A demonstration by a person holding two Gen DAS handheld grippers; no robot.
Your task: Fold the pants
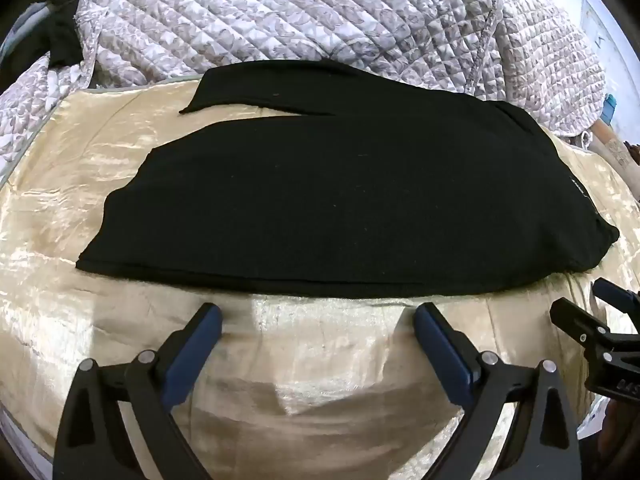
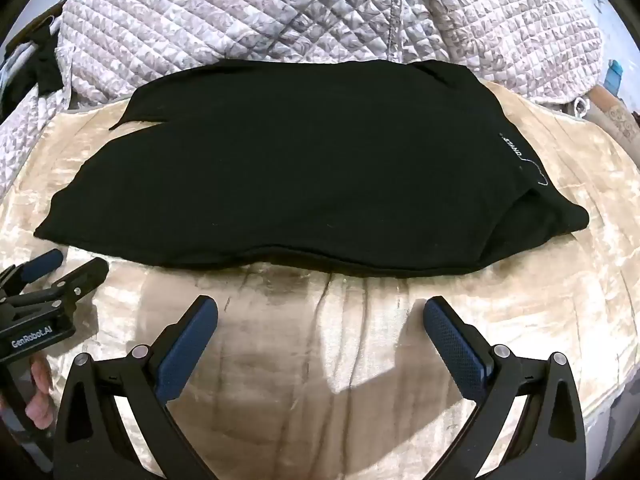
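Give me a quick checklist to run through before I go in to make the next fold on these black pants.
1. Left tool open and empty: ok.
2. Right tool open and empty: ok.
3. Black pants lying flat on the cream satin cover, legs stacked: ok, though the far leg hem juts out a little.
4. Near edge of the pants clear of both tools, not yet touched: ok.
5. Waistband end with the label bunched at the near corner: not ok, smooth it.
6. Quilted blanket clear of the pants' far edge: cannot tell.
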